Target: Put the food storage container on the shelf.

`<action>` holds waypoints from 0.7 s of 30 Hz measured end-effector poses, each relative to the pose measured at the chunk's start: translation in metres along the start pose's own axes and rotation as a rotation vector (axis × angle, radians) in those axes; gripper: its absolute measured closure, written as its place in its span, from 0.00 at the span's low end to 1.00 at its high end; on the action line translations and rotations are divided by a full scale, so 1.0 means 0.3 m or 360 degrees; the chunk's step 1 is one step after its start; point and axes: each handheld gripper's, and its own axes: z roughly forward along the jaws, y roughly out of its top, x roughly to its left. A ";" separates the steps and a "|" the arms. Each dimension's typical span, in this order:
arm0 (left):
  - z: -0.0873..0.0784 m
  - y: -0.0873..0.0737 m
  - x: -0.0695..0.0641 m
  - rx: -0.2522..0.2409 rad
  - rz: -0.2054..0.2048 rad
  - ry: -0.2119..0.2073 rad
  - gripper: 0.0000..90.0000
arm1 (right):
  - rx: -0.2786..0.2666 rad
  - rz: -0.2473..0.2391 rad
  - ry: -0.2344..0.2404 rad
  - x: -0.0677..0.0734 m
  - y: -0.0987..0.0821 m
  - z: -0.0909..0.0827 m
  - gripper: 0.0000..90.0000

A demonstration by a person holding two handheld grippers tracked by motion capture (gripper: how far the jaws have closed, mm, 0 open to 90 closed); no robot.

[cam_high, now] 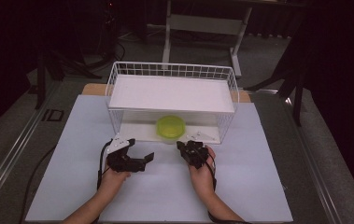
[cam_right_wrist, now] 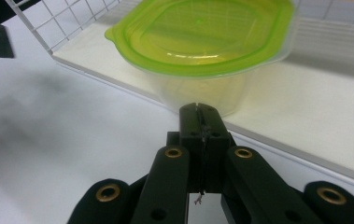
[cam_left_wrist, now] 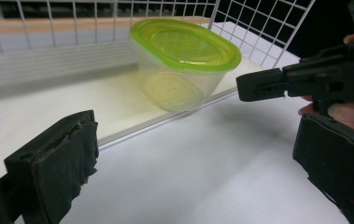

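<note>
We start at the clear tub with the green lid (cam_high: 171, 126), which stands on the lower shelf of the white wire rack (cam_high: 232, 84), close to that shelf's open front edge. Sitting so near the edge, it can be reached from the front without going over the wire sides, and we judge that is why both tools come at it from there.

Our right gripper (cam_right_wrist: 198, 112) has its jaws pressed together with nothing between them, the tip just short of the tub's clear wall, below the lid rim. Closed like that, it looks set to push or steady the tub, not to pinch it. Our left gripper (cam_left_wrist: 193, 168) is spread wide and empty, its pads (cam_left_wrist: 58, 168) well apart, off to the tub's side; that opening seems broad enough to take the tub's body.

The rack's upper shelf (cam_high: 172, 93) hangs over the tub, so lifting it straight up is blocked. The shelf's front lip (cam_left_wrist: 165, 122) stands slightly proud of the white table sheet (cam_high: 165, 196).
</note>
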 end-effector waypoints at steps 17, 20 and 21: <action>-0.020 -0.011 0.016 -0.0060 -0.0055 0.0023 0.01 | 0.0022 0.0008 -0.0017 0.030 0.037 0.113 1.00; -0.021 -0.012 0.016 -0.0059 -0.0059 0.0019 0.01 | 0.0027 0.0014 -0.0022 0.031 0.044 0.129 1.00; -0.021 -0.012 0.016 -0.0054 -0.0056 0.0018 0.01 | 0.0023 0.0014 -0.0029 0.029 0.046 0.134 1.00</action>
